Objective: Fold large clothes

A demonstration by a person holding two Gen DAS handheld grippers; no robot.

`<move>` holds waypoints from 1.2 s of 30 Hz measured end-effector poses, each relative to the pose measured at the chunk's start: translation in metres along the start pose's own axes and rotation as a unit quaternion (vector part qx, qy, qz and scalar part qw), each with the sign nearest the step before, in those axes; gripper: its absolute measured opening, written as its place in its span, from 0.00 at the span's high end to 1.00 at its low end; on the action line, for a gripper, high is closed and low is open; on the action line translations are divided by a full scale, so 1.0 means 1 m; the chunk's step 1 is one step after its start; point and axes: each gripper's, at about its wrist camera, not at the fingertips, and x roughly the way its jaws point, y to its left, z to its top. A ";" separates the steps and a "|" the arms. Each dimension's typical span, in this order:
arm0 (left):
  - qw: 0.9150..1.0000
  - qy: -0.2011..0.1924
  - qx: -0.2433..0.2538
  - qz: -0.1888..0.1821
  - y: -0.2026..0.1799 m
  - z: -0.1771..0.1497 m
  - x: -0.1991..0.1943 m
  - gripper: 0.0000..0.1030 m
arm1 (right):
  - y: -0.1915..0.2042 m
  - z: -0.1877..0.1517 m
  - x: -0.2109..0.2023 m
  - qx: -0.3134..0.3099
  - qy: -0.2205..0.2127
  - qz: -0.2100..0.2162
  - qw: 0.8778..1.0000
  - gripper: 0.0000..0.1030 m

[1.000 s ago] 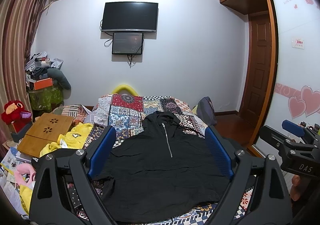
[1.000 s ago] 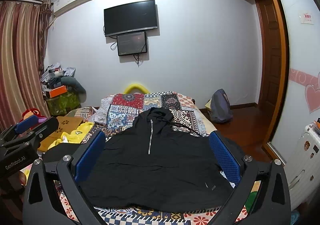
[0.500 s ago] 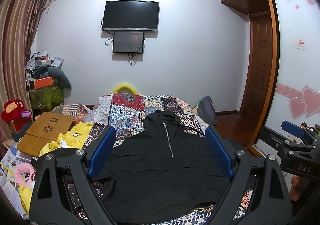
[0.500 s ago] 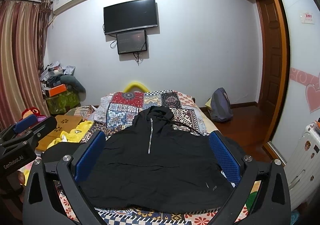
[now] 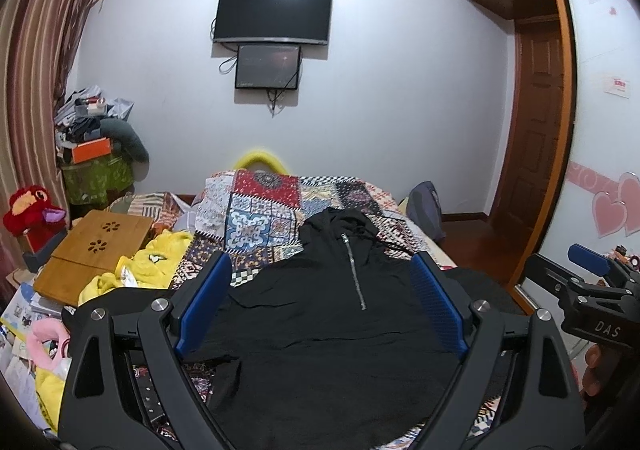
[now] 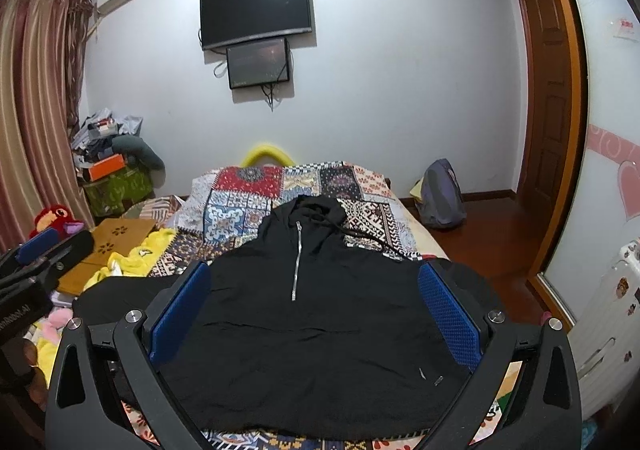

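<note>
From the left wrist view, one black hooded jacket (image 5: 320, 314) lies spread flat on the bed (image 5: 260, 210), front up, with its hood toward the wall and its single silver zipper (image 5: 355, 270) running down the chest. The left gripper (image 5: 320, 306) hangs above the near hem of the jacket with its two blue pads (image 5: 202, 302) spread wide and nothing between them, released. The right gripper (image 5: 588, 282) shows at the far right edge of this view, beside the jacket, and its opening cannot be judged from here. Beside the bed, left of the jacket, sit one wooden lap desk (image 5: 96, 250), one yellow garment (image 5: 160, 262) and one red plush toy (image 5: 30, 206). On the wall beyond the jacket's hood hang two dark screens, a large television (image 5: 273, 13) and a smaller monitor (image 5: 268, 66) just below it.

From the right wrist view, the same single jacket (image 6: 316, 326) fills the near half of the bed (image 6: 248, 194), with one drawstring trailing to the right of the hood. The right gripper (image 6: 316, 318) is poised over the hem, its two blue pads (image 6: 448, 314) wide apart and empty. The left gripper (image 6: 36, 262) appears at the left edge, beside the jacket. One grey backpack (image 6: 442, 194) leans against the wall, right of the jacket.

Against the frames half a second and a second earlier, the jacket lies as it did, and both grippers have kept nearly the same pose and the same wide opening.
</note>
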 end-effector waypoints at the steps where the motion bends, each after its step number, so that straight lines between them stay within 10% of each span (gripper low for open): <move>1: 1.000 0.002 -0.001 0.003 0.004 0.000 0.004 0.12 | 0.000 0.000 0.004 0.000 0.004 0.000 1.000 0.00; 21: 0.979 0.103 -0.083 0.155 0.158 -0.042 0.089 0.12 | 0.006 -0.005 0.096 -0.019 0.075 -0.017 0.997 0.00; 36: 0.920 0.244 -0.273 0.142 0.307 -0.158 0.117 0.12 | 0.017 -0.024 0.172 -0.066 0.164 -0.022 0.984 0.01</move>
